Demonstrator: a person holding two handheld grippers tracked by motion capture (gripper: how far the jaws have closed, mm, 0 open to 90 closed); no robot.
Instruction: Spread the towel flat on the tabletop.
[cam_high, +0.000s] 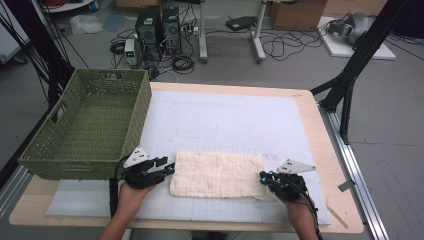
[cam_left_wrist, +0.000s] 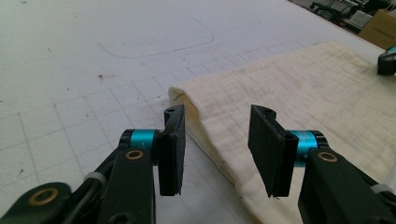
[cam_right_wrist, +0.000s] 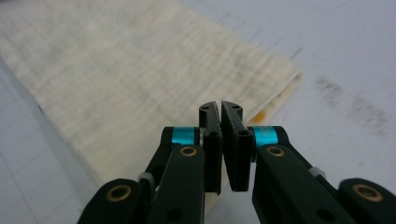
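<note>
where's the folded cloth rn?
High view: the folded cloth lies flat on the white mat near the table's front edge, between the left tool and right tool, right of the green basket.

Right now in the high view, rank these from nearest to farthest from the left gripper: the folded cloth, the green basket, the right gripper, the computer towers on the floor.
From the left gripper:
1. Folded cloth, its near end just beside the jaws.
2. Green basket, close behind on the table's left.
3. Right gripper, at the cloth's far end.
4. Computer towers, on the floor beyond the table.

Grey floor (cam_high: 390, 130), computer towers (cam_high: 159, 30) (cables around), cardboard box (cam_high: 297, 14)
</note>
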